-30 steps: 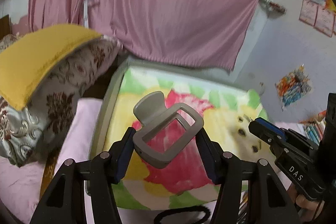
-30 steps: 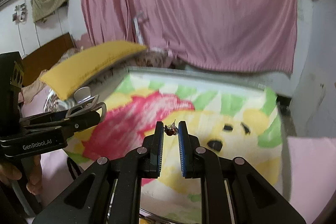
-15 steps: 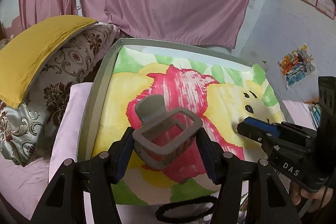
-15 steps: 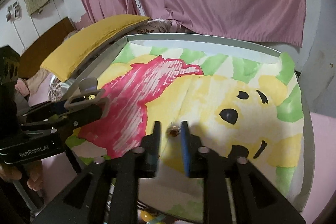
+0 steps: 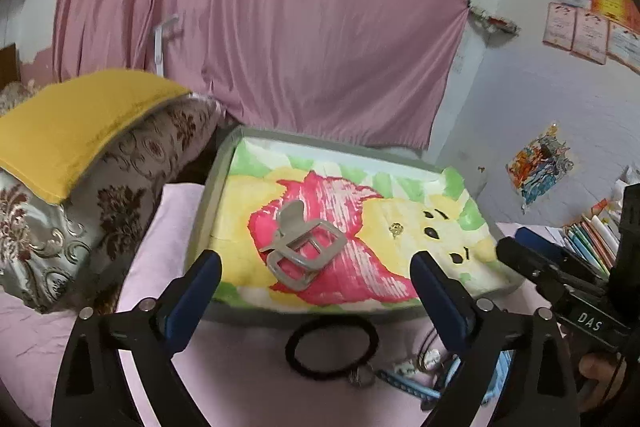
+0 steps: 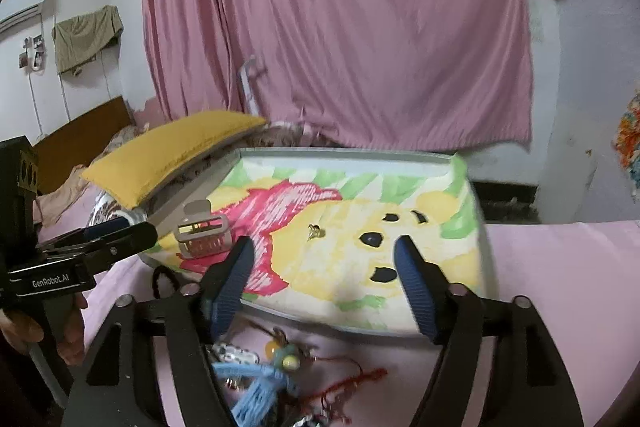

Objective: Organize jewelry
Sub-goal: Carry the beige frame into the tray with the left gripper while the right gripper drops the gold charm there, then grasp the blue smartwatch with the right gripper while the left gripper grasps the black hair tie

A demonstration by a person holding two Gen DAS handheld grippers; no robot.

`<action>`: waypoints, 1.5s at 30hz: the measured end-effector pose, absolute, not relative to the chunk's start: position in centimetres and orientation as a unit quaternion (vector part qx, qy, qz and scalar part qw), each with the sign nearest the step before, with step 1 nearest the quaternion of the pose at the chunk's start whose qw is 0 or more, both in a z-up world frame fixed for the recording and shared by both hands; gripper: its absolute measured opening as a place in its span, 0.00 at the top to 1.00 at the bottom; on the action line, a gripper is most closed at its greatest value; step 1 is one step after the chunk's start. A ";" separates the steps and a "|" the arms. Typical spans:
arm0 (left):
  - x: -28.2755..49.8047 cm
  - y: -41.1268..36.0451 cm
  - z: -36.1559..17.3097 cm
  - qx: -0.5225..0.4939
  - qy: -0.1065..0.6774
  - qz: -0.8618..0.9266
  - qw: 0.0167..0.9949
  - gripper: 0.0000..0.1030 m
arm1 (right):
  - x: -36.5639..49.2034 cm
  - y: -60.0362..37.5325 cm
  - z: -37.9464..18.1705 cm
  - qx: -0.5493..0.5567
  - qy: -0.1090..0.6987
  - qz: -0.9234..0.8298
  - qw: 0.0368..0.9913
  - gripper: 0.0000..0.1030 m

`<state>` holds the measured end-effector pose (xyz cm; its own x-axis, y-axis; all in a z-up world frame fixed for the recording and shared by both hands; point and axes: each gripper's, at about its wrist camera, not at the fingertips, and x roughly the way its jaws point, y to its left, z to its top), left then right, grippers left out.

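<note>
Change: both grippers are now standing open and empty; a second ago the left gripper was clamping the grey hair claw and the right gripper was pinching the small gold trinket, and both pieces are now lying on the tray.
Left jaws: spreading wide, holding nothing, hanging over the tray's near edge.
Right jaws: spreading wide as well, holding nothing, hanging over the near edge further right.
Tray: a grey-rimmed tray lined with a painted bear picture, sitting on the pink bed sheet.
Hair claw: resting on the red patch of the picture, toward the tray's left side, just beyond the left jaws.
Gold trinket: lying near the middle of the tray, on the yellow area left of the bear's eyes, well apart from the claw.
Black hair tie: lying on the sheet just outside the tray's near edge.
Loose pile: blue woven strap, beads and red cord, sitting on the sheet below the right jaws.
Pillows: a yellow one stacked on a patterned one, beside the tray's left edge.
</note>
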<state>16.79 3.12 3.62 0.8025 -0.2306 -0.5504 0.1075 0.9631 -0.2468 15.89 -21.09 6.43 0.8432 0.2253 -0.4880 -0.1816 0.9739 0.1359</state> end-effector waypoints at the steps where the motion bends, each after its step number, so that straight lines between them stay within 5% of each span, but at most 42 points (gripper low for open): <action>1: 16.1 3.2 3.8 -0.101 0.293 -0.089 0.947 0.05 | 15.0 -21.2 6.6 0.043 0.247 0.102 0.963 0.21; 6: 13.2 3.7 4.0 -0.091 0.256 -0.086 0.959 0.01 | 11.2 -20.5 7.3 0.023 0.201 0.092 0.975 0.11; 14: 10.1 4.5 4.0 -0.051 0.233 -0.096 0.966 0.01 | 8.0 -18.7 6.6 -0.017 0.211 0.096 0.973 0.10; 26: 13.0 6.1 1.5 -0.085 0.351 -0.139 0.922 0.01 | 9.5 -18.9 3.5 0.023 0.322 0.110 0.940 0.11; 31: 14.2 5.7 0.4 -0.092 0.379 -0.149 0.908 0.17 | 10.2 -18.4 2.6 0.024 0.344 0.107 0.932 0.35; 37: 15.8 5.1 -0.7 -0.099 0.406 -0.159 0.895 0.37 | 11.2 -17.8 2.1 0.025 0.366 0.105 0.924 0.51; 45: 17.5 5.2 -1.4 -0.122 0.427 -0.153 0.883 0.45 | 12.0 -17.5 1.6 0.027 0.387 0.103 0.916 0.69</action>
